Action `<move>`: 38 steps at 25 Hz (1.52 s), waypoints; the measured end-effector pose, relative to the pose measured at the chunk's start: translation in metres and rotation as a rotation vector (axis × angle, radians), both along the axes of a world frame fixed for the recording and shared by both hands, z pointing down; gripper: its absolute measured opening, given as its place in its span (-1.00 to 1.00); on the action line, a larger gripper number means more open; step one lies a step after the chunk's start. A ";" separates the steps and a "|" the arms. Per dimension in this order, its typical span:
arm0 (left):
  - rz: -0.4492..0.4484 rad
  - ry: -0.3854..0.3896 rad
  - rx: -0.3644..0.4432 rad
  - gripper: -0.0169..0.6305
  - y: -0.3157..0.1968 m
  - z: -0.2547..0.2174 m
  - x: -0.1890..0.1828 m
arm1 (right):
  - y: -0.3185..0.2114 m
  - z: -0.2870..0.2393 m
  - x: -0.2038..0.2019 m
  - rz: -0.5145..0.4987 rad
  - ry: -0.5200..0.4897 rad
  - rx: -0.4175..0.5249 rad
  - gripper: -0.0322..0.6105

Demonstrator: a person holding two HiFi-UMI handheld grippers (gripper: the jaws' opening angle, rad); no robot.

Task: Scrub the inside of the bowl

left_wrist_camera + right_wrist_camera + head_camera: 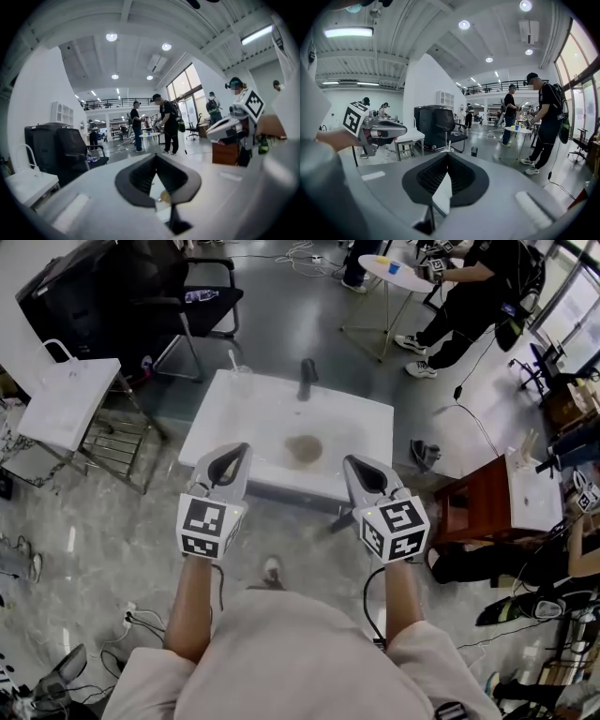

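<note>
Head view shows the left gripper (242,449) and the right gripper (349,462) held side by side over the near edge of a white table (370,418), both pointing toward the bowl (305,448), which sits near the middle of the tabletop, ahead of the fingertips and between the two, touched by neither. The left gripper view shows its jaws clenched together on nothing, with a small yellowish round shape visible just beyond them. The right gripper view likewise shows its jaws pressed together and empty. The bowl reads as a low, round, brownish shape; its inside is too blurred to make out. At the table's far edge stands a dark upright fitting (307,379), and near the far left corner a clear cup (240,379). No object lies between the grippers and the bowl. To the left of the table stands a white side stand (67,401), with a black chair (202,298) behind it. To the right is a reddish wooden cabinet (476,498). Farther back a person in dark clothes (478,287) sits beside a small round table (394,270).
</note>
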State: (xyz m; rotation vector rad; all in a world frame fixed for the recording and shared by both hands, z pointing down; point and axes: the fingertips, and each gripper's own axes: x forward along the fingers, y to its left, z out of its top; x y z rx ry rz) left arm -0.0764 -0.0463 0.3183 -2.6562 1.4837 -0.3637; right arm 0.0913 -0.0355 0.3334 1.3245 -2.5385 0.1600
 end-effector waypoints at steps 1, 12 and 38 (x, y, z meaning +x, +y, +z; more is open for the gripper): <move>-0.002 0.001 -0.007 -0.94 -0.005 0.003 -0.004 | -0.006 0.002 -0.004 -0.003 -0.001 -0.007 -0.88; -0.070 0.007 -0.115 -0.86 -0.046 0.035 -0.071 | -0.061 0.011 -0.065 -0.069 -0.002 -0.056 -0.88; -0.059 -0.200 -0.577 0.09 -0.129 0.219 -0.111 | -0.171 0.126 -0.125 -0.272 0.029 -0.293 -0.85</move>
